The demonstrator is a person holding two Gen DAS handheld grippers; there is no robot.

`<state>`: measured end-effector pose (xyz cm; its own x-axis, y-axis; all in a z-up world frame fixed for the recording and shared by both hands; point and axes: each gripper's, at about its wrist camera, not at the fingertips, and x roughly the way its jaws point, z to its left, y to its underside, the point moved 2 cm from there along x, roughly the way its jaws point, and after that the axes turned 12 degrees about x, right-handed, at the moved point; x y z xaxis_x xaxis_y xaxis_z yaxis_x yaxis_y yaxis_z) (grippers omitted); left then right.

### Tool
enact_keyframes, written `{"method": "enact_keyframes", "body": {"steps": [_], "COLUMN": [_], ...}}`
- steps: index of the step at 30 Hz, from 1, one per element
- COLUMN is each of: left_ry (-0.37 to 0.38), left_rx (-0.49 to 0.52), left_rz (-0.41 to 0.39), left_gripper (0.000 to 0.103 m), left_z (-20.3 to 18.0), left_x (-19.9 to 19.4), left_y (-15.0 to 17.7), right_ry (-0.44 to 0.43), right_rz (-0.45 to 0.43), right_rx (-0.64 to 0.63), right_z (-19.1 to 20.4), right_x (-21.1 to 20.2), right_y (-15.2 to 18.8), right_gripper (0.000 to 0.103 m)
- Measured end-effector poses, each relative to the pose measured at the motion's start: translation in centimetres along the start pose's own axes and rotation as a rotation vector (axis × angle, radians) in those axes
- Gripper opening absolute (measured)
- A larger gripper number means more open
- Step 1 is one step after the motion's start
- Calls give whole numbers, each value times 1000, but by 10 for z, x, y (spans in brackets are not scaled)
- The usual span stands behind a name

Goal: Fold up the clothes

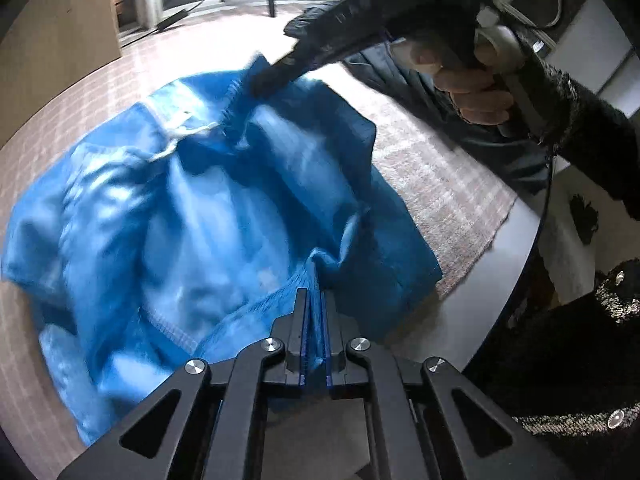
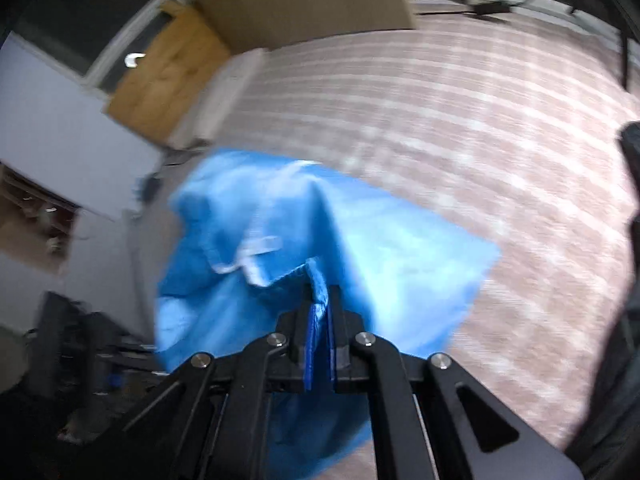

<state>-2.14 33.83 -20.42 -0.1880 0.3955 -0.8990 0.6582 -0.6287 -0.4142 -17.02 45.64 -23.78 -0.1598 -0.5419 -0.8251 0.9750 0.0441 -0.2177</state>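
**op:** Blue shorts (image 1: 208, 208) were hanging between my two grippers at this point, bunched up over the pinkish striped cloth (image 1: 440, 184) that covered the table. White drawstring (image 1: 176, 136) was dangling near the waistband.

**reply:** which gripper had what?

**op:** Left gripper (image 1: 316, 300) was pinched tight on a stitched edge of the fabric; the jaws were basically together, with just the cloth between the blue pads. Right gripper (image 2: 320, 300) was the same deal: jaws nearly closed, a fold of the blue fabric clamped in there. From the left cam I could see the right one's tip (image 1: 272, 76) biting the far edge by the waistband, with the person's hand (image 1: 472, 80) wrapped round its handle and a fuzzy black sleeve (image 1: 592, 140) behind it.

**reply:** was the thing flat or lifted?

**op:** Honestly couldn't tell how much was resting on the cloth. The right cam was smeared with motion blur. There was a dark garment (image 1: 400, 76) lying on the table past the shorts, and a cardboard box (image 2: 304, 0) at the far side.
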Motion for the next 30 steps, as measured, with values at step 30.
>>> {"method": "enact_keyframes", "body": {"steps": [30], "left_ry": [-68], "left_rx": [61], "left_rz": [-81], "left_gripper": [1], "left_z": [-13], "left_x": [-32], "left_y": [28], "right_ry": [190], "right_rz": [130], "right_rx": [57], "right_z": [94], "right_x": [28], "right_y": [39], "right_gripper": [2]}}
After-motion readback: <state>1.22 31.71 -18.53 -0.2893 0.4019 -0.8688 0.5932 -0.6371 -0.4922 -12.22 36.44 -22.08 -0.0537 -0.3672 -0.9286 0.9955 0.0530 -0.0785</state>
